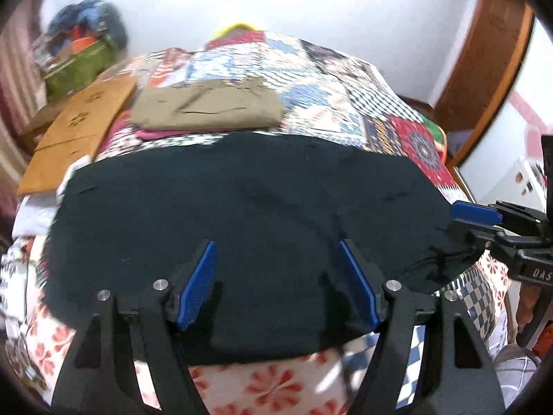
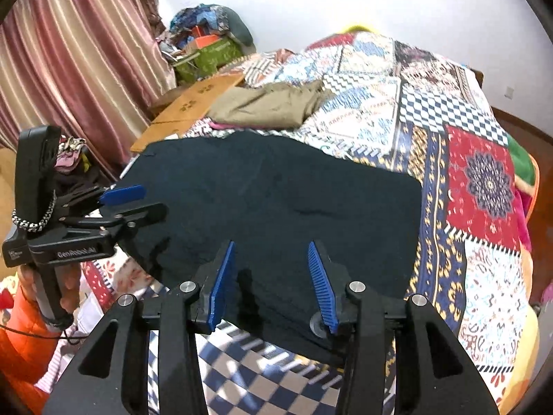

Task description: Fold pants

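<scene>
Dark navy pants (image 1: 242, 207) lie spread flat across the near part of a patchwork-quilt bed (image 1: 345, 79); they also show in the right wrist view (image 2: 276, 200). My left gripper (image 1: 276, 252) is open, its blue pads (image 1: 198, 283) held just above the pants' near edge, holding nothing. My right gripper (image 2: 271, 252) is open over the pants' near edge, empty. The right gripper shows at the pants' right edge in the left wrist view (image 1: 473, 214). The left gripper shows at their left edge in the right wrist view (image 2: 124, 197).
Folded olive pants (image 1: 207, 107) lie on a pink garment farther up the bed, also in the right wrist view (image 2: 266, 107). A brown cardboard sheet (image 1: 79, 128) lies at the bed's left side. A pile of bags (image 2: 207, 41) and curtains (image 2: 76, 62) stand at far left.
</scene>
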Tool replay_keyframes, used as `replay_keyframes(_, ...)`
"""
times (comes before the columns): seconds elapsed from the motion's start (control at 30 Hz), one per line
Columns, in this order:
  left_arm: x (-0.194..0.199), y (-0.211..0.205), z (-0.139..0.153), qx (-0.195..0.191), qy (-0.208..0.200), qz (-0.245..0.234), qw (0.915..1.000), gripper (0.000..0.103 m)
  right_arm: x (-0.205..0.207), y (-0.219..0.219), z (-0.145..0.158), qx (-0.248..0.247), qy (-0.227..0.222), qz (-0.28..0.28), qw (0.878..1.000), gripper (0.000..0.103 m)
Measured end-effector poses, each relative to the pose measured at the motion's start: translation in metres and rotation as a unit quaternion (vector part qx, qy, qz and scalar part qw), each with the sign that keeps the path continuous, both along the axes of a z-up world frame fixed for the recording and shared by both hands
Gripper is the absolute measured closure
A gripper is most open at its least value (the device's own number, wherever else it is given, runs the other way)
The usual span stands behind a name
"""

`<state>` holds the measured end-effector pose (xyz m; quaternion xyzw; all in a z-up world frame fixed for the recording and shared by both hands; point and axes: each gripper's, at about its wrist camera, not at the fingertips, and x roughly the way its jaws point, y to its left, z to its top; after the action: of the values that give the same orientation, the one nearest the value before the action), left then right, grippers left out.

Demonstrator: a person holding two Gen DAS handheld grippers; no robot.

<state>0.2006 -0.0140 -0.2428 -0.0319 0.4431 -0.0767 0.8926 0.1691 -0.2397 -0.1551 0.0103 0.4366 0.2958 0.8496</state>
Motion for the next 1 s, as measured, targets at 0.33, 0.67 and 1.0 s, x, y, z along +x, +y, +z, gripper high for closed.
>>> replay_keyframes(0.33,-0.048,0.106,-0.006,-0.051,0.027,0.125,0.9905,0.029,0.005,0.04,0.009,0.002,-0.028,0.035,0.999,0.061)
replay_keyframes(0.67,-0.069,0.146,-0.047,-0.128,0.082,0.184,0.9711,0.029,0.007,0.092,0.002,-0.024,-0.036,0.092,0.995,0.061)
replay_keyframes(1.0,-0.049,0.163,-0.076,-0.234,0.107,0.187,0.9481,0.029,0.005,0.142,-0.006,-0.05,-0.04,0.144,0.988,0.061)
